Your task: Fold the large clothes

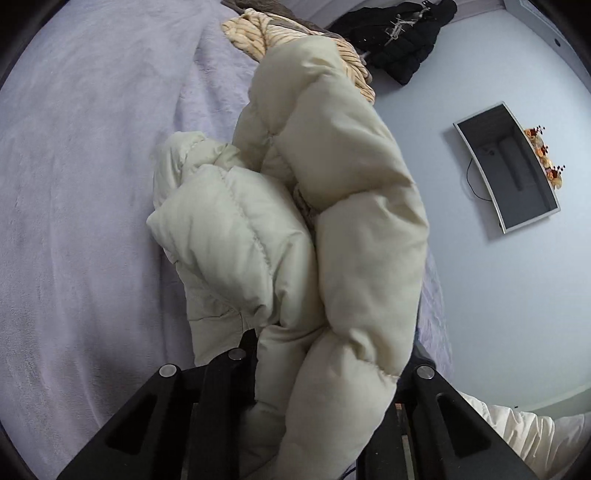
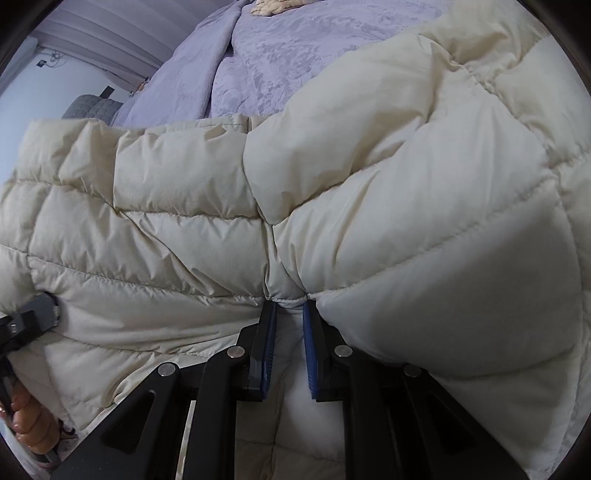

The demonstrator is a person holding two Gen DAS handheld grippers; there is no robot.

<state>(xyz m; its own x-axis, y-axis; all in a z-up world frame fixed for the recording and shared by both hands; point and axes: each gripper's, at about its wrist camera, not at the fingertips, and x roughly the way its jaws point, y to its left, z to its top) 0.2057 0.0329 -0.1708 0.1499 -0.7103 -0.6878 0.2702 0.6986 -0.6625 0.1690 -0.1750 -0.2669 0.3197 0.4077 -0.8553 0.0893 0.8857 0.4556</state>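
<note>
A cream quilted puffer jacket [image 1: 332, 206] hangs bunched above the lilac bed [image 1: 81, 184] in the left wrist view. My left gripper [image 1: 290, 328] is shut on a thick fold of it. Puffed cloth hides the fingertips, and only one black finger [image 1: 249, 341] shows. In the right wrist view the same jacket [image 2: 369, 192] fills most of the frame and spreads over the bed. My right gripper [image 2: 289, 314] is shut on a seam at its near edge, the blue pads [image 2: 269, 332] pinching the cloth.
A beige knitted garment [image 1: 255, 33] lies at the bed's far end. A black padded coat [image 1: 402, 40] and a flat screen [image 1: 506, 166] are beyond the bed. A person's hand [image 2: 31, 424] shows at the lower left of the right wrist view.
</note>
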